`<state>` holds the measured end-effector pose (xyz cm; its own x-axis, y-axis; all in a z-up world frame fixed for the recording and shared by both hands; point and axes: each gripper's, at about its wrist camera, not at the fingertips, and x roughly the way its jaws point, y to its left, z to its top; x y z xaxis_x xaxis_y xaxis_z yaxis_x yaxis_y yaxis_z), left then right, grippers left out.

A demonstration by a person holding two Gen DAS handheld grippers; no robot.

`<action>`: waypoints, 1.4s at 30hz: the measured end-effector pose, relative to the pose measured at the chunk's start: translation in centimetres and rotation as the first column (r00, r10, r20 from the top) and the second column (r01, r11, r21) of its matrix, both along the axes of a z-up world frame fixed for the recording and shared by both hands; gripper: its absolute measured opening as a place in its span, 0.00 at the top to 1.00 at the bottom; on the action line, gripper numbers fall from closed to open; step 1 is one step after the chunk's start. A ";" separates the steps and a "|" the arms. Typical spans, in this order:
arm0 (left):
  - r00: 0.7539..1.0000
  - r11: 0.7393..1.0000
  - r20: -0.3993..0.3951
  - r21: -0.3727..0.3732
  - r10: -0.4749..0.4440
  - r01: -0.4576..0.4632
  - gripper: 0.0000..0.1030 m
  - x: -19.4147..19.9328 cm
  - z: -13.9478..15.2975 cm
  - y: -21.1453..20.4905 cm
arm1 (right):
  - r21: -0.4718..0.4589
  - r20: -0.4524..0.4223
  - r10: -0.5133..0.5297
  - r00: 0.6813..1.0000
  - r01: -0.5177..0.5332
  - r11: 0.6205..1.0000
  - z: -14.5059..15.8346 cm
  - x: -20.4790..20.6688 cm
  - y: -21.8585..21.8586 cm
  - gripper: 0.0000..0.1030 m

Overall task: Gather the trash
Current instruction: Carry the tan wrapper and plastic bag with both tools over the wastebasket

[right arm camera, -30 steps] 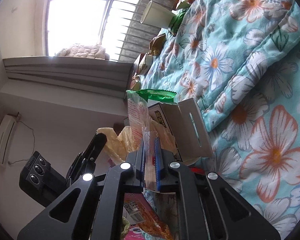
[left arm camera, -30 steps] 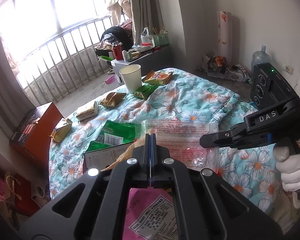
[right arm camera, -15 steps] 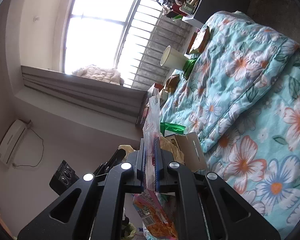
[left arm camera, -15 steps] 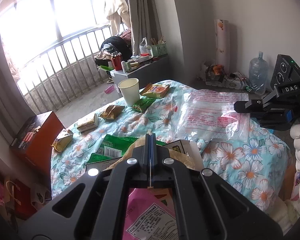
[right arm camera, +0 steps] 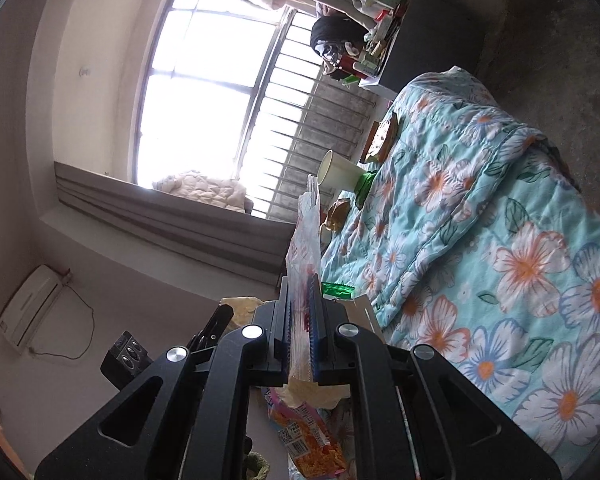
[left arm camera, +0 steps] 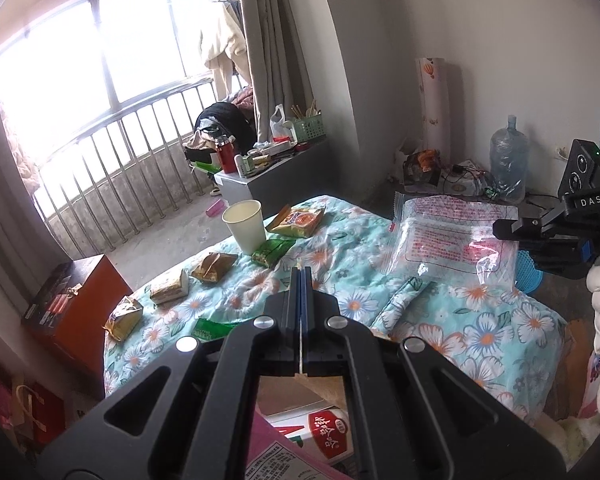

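My right gripper [right arm camera: 302,300] is shut on a clear plastic bag with red print [left arm camera: 452,236], held in the air over the right side of the floral bed; the bag also shows edge-on in the right wrist view [right arm camera: 306,240]. My left gripper [left arm camera: 301,280] is shut on the thin edge of a yellowish trash bag [left arm camera: 324,386] below it, which holds packets. Wrappers lie on the bed: an orange packet [left arm camera: 298,220], a green one [left arm camera: 272,252], brown ones [left arm camera: 214,266] and a white paper cup [left arm camera: 244,226].
The floral quilt [left arm camera: 480,332] covers the bed. An orange box [left arm camera: 76,304] stands at its left. A blue basket [left arm camera: 528,272], a water jug [left arm camera: 508,160] and clutter stand on the floor at right. A grey cabinet [left arm camera: 276,176] is by the railing.
My right gripper has lifted the clear printed bag off the pile in front of me and carried it up and to the right. The left gripper has risen, still shut.
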<state>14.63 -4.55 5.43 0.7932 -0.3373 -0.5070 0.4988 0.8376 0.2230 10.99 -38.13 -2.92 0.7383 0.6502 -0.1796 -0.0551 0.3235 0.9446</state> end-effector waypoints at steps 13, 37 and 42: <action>0.996 0.997 0.034 0.008 -0.077 0.077 1.00 -1.1 1.7 -4.5 | 0.044 0.026 -0.124 0.992 0.123 0.991 -0.6 -3.3 -4.3 0.92; 0.899 0.900 0.066 0.076 -0.433 0.428 1.00 -3.5 4.3 -25.6 | 0.114 0.048 -0.481 0.875 0.474 0.873 -2.7 -14.2 -18.6 0.92; 0.853 0.853 0.032 0.075 -0.520 0.517 1.00 -3.3 4.1 -32.4 | 0.002 0.012 -0.591 0.807 0.591 0.807 -2.9 -17.0 -23.5 0.92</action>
